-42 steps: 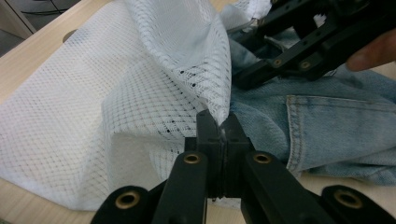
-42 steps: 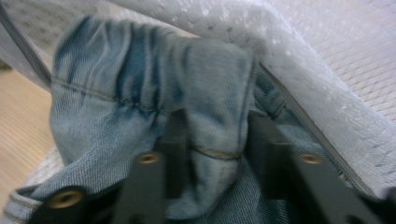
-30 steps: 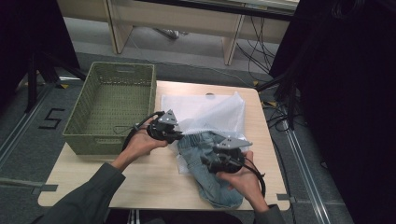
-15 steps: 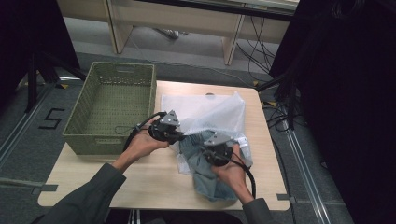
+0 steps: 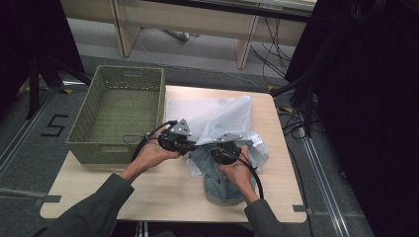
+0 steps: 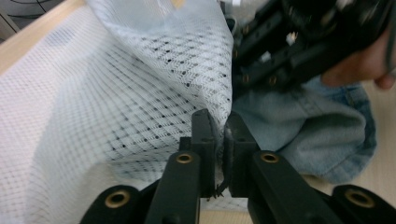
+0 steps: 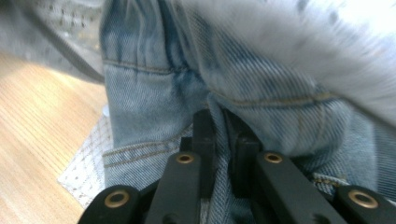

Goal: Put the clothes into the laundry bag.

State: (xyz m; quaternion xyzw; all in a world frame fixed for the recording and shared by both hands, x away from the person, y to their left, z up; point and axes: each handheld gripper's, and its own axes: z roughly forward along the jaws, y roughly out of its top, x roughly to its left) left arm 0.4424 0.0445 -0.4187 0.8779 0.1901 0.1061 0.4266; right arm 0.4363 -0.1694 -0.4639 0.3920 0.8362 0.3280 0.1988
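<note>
On the table, left gripper jaws pinching white mesh bag, right gripper jaws pinching denim garment.

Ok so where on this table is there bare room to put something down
Bare wood lies along the table's near edge, left of the denim garment and in front of the green basket. A narrow strip runs along the right edge beside the white mesh bag. The middle is crowded: both grippers pinch cloth there.
</note>
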